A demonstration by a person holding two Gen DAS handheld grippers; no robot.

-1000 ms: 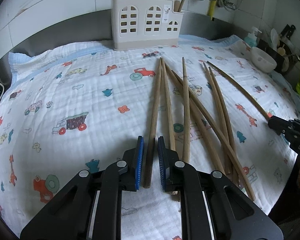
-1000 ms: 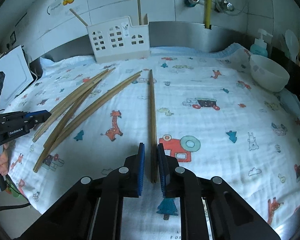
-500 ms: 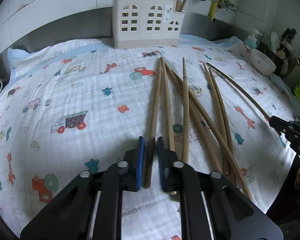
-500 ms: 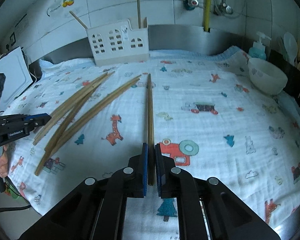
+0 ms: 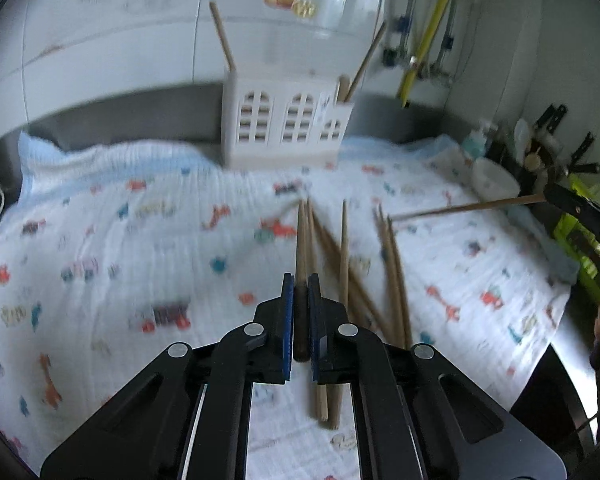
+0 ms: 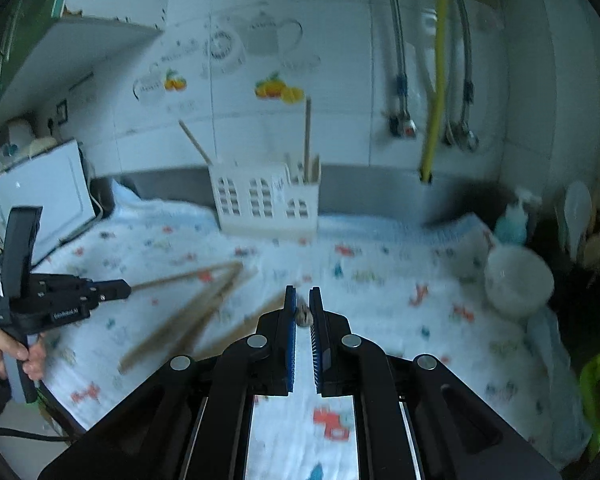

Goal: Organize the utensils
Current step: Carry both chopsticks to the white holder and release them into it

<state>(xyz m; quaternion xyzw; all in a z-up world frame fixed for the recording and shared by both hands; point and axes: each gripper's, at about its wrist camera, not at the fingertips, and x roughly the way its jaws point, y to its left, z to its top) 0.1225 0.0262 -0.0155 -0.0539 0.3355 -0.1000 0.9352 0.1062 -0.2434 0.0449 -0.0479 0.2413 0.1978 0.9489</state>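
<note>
White kitchen tiles back the cloth-covered desk (image 5: 100, 208). Left gripper (image 5: 300, 312) and right gripper (image 6: 303, 316) each clamp one chopstick (image 5: 301, 240), lifted. Loose chopsticks (image 5: 392, 264) lie just beyond; ahead, the white utensil holder (image 5: 284, 128) awaits insertion.

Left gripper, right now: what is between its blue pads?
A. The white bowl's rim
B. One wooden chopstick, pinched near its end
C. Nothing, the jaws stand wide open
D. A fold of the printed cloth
B: the left gripper is shut on a single wooden chopstick that runs forward from its pads, with the other chopsticks lying loose on the cloth beside it.
</note>
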